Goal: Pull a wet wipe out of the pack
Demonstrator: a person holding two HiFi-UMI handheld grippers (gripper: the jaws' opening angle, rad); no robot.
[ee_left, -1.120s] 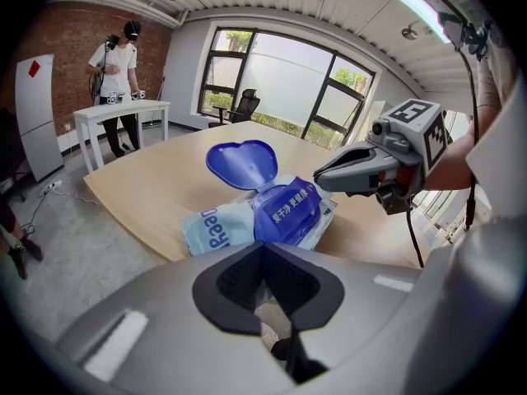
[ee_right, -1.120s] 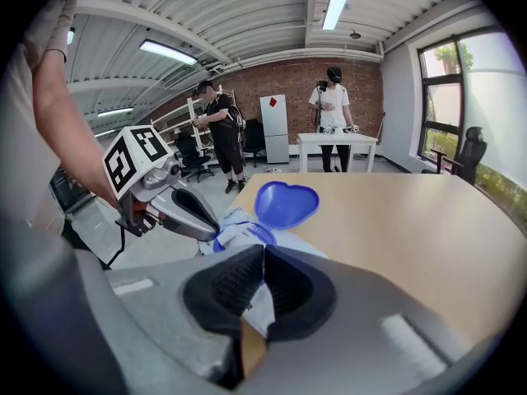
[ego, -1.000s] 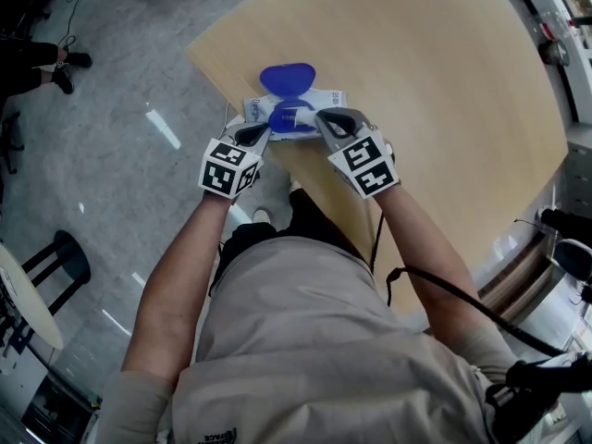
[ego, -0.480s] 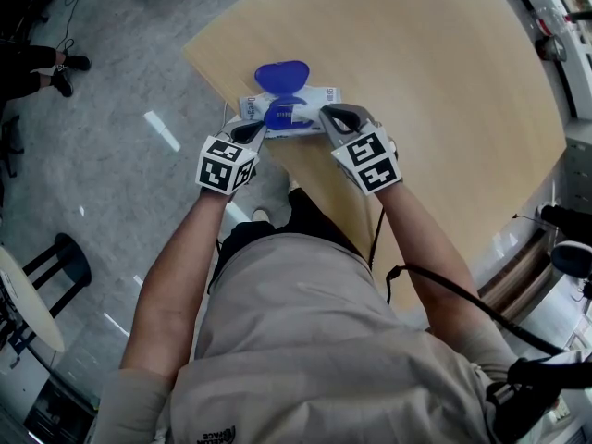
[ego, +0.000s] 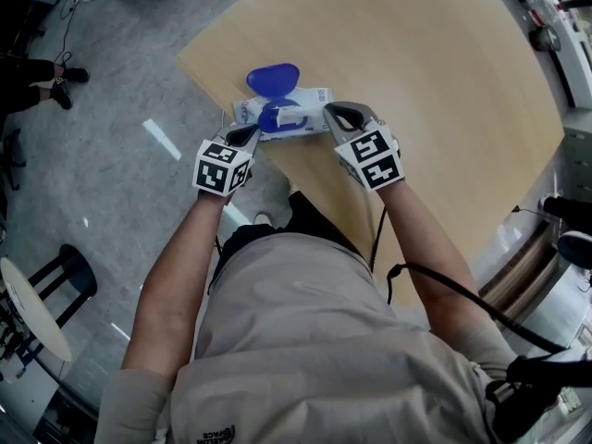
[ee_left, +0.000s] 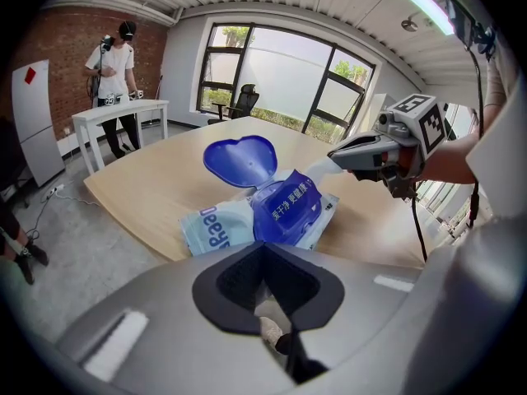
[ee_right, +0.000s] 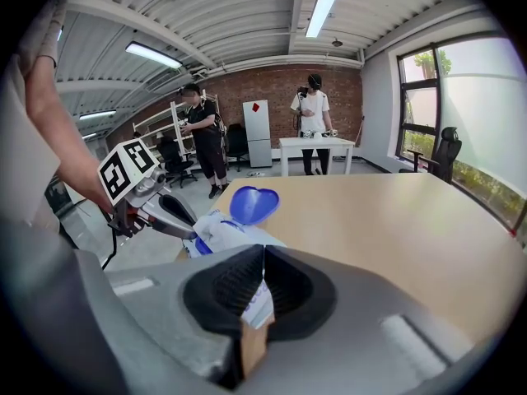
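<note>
The wet wipe pack [ego: 282, 111] lies at the near corner of the wooden table [ego: 435, 91], its blue lid [ego: 272, 79] flipped open. My left gripper [ego: 248, 137] is shut on the pack's near left edge [ee_left: 206, 229]. My right gripper [ego: 333, 117] is shut on a white wipe [ee_left: 323, 168] that stretches from the pack's opening to its tip. In the right gripper view the wipe [ee_right: 259, 303] shows between the closed jaws, with the pack [ee_right: 222, 230] and the left gripper [ee_right: 177, 216] just beyond.
The pack sits close to the table's edge [ego: 217, 86], with grey floor below. A black stool [ego: 69, 266] stands on the floor at the left. A cable [ego: 444, 289] hangs from the right arm. People stand by a white table [ee_right: 317, 144] far behind.
My right gripper has drawn to the right and slightly up, away from the pack's opening, with the wipe in its jaws. The left gripper has stayed on the pack.
</note>
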